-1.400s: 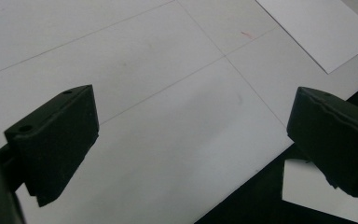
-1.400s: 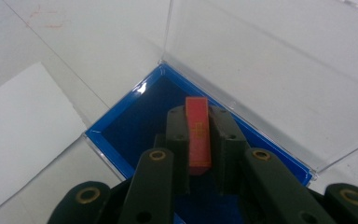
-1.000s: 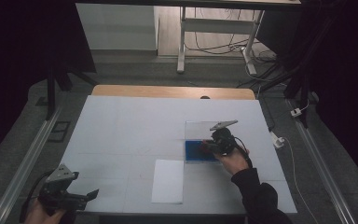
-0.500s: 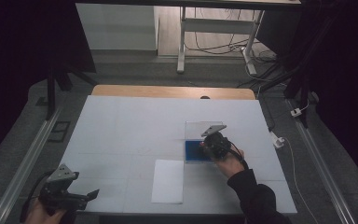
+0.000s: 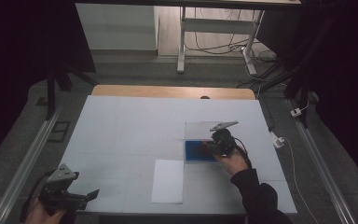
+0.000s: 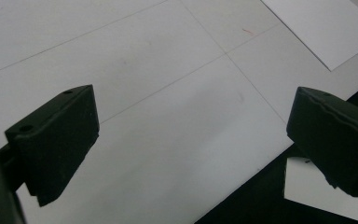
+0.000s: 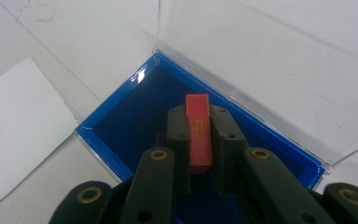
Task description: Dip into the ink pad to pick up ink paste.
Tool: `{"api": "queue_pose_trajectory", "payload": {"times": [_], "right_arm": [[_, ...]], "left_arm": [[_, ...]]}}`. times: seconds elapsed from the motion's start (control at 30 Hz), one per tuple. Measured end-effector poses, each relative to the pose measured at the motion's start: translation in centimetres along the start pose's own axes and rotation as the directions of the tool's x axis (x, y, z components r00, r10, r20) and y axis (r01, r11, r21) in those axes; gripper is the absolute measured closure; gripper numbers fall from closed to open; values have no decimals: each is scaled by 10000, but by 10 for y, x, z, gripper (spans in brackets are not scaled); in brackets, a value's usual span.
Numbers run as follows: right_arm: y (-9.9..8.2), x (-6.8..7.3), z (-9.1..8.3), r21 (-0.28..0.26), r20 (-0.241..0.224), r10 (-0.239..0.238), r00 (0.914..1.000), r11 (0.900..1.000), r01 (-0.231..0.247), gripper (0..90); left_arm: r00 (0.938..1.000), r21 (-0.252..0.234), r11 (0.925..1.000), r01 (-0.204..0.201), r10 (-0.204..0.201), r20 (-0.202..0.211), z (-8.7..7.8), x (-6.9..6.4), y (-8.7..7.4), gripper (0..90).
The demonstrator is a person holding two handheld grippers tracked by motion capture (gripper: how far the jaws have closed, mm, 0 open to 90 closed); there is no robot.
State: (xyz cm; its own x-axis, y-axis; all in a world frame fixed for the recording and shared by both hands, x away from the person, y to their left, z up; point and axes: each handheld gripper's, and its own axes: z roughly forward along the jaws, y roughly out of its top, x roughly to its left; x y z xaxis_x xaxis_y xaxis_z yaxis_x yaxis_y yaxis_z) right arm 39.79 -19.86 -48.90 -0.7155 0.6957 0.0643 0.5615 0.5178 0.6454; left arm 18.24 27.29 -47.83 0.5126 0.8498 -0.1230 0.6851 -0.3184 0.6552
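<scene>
Red block (image 7: 199, 135) is clamped in the right hand-held gripper (image 7: 199, 122), low over the blue tray of the open clear case (image 5: 200, 151). Going L to R: left hand-held gripper (image 5: 81, 198) idle at worktop (image 5: 121, 126) corner, jaws apart, nothing btwn them; white sheet (image 5: 168, 181) mid-front; then case. Pickup looks done; setting block down, letting go, prob. closing lid remain.

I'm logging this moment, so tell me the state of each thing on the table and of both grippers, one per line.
Clear case: open, lid standing up.
Blue tray: lying flat in the case's base.
Red block: clamped in the right gripper, above the tray.
White sheet: lying flat, untouched.
Right gripper: shut on the block.
Left gripper: open, holding nothing.
</scene>
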Motion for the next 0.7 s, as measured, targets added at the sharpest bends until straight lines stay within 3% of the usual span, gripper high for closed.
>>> {"api": "queue_pose_trajectory", "payload": {"times": [0.43, 0.7], "right_arm": [[2, 9, -2, 90, 522, -842, 9951, 9964, 839, 795], [1, 8, -4, -49, 389, -741, 9965, 9972, 744, 792]], "left_arm": [[10000, -31, 10000, 1, -1, 21, 0, 0, 0, 26], [10000, -57, 10000, 27, -27, 34, -1, 1, 0, 25]]}}
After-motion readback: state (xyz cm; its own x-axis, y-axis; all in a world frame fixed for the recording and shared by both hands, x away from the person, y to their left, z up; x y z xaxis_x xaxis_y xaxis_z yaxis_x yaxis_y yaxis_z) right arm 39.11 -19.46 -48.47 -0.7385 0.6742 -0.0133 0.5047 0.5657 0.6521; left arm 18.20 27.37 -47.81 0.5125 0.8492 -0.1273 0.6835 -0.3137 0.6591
